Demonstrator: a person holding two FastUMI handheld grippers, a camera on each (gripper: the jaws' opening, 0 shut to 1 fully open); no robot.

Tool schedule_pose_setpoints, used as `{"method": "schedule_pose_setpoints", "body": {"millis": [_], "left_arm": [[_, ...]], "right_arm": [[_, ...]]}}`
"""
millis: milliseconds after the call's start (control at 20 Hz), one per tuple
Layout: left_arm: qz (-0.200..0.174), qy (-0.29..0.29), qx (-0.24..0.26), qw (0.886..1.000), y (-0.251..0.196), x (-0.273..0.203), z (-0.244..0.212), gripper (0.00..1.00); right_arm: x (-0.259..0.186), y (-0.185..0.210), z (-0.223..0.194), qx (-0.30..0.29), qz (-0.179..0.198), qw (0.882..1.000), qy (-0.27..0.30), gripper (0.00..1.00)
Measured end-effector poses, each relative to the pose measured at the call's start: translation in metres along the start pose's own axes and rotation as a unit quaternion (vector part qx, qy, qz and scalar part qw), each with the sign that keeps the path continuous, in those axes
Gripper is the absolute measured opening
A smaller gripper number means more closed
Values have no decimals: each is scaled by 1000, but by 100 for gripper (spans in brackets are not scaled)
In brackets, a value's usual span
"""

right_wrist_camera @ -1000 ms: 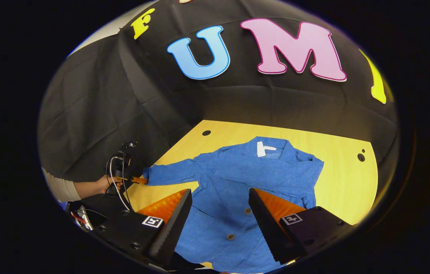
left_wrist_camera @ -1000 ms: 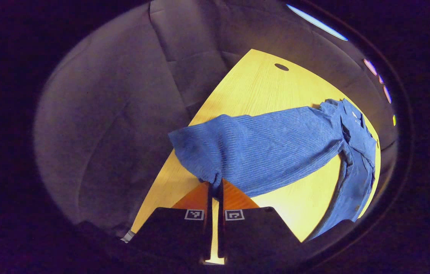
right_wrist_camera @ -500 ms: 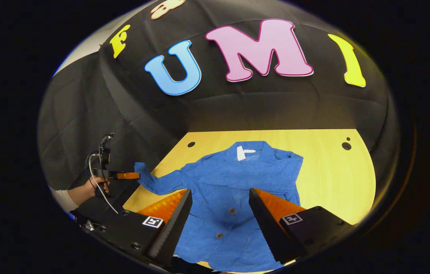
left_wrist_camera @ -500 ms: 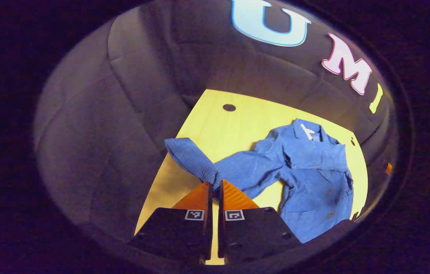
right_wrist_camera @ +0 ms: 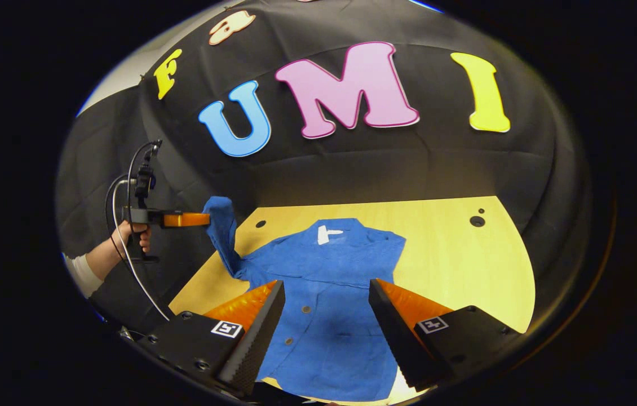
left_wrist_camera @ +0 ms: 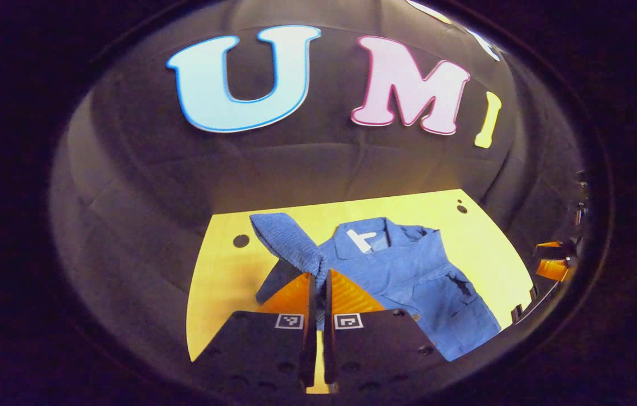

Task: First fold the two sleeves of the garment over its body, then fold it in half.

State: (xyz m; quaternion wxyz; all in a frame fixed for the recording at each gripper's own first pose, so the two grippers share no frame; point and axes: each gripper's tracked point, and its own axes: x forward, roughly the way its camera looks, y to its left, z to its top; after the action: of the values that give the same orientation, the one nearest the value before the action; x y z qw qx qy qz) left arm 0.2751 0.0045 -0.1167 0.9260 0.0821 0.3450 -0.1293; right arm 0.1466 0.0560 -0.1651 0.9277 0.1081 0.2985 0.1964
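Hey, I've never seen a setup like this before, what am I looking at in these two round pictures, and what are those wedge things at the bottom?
There is no robot here. A person holds a handheld two-finger gripper in each hand, and a small wide-angle camera rides on each one, looking forward along its fingers. Those wedges are the fingers.

The left gripper view comes from the left gripper. Its fingers are shut on a sleeve of a blue shirt, lifting it off the wooden table.

The right gripper view comes from the right gripper, which hangs open above the shirt's buttoned front and holds nothing. Off to the side in that picture you see the person's hand holding the other gripper, with the sleeve raised.

The shirt lies collar away, front up, on the table.
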Motion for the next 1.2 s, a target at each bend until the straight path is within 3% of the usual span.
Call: {"method": "schedule_pose_setpoints", "body": {"millis": [250,500,650,850,1000,1200], "left_arm": [[-52,-2,80,995,-98,53,50,3],[-101,64,145,982,-194,146,52,4],[-122,118,119,978,-239,199,32,2],[-126,154,93,975,-252,241,16,5],[-134,165,84,974,-266,257,8,12],[-173,161,78,969,-291,256,7,14]], "right_arm": [[-22,-49,-4,25,-27,999,-6,96],[-22,-80,-11,54,-39,998,5,95],[-16,-95,-14,57,-41,997,13,95],[-9,-117,-25,69,-40,996,26,96],[-2,-131,-34,75,-41,996,40,96],[4,-142,-38,81,-41,995,48,96]]}}
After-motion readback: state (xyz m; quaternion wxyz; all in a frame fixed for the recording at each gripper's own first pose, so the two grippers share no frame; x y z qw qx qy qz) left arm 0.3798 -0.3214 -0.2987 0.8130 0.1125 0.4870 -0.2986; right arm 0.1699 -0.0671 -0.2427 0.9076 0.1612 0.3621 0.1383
